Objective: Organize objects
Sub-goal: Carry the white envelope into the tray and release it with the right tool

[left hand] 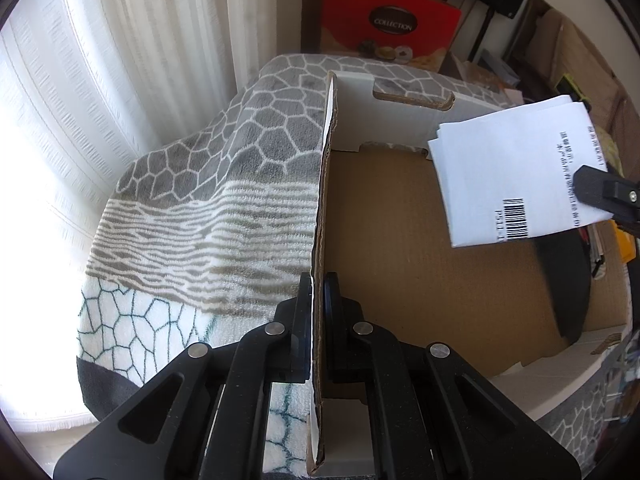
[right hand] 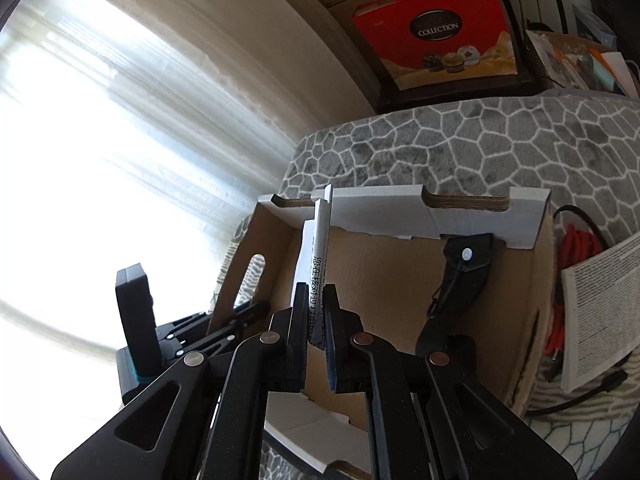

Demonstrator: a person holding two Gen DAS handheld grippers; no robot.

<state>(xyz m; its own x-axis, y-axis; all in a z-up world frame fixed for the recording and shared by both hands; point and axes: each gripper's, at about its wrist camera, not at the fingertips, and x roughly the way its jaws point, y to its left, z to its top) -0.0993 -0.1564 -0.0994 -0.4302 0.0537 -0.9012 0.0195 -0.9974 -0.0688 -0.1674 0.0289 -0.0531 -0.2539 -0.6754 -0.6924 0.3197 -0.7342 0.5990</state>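
Cardboard fills the middle of both views: an open brown corrugated cardboard box (left hand: 420,248) with white outer faces sits on a grey and white patterned fleece blanket (left hand: 208,184). My left gripper (left hand: 318,300) is clamped shut on the box's near side wall, low in the left wrist frame, steadying it. My right gripper (right hand: 316,320) is pinched tight on a folded white paper leaflet with black printing and a barcode (left hand: 516,176), which hangs over the box's open top at the right of the left wrist frame. I judge the leaflet light, thin and floppy, likely to sag or slide between smooth pads, so a hold near its folded edge suits it. A black strap-like object (right hand: 452,288) lies inside the box.
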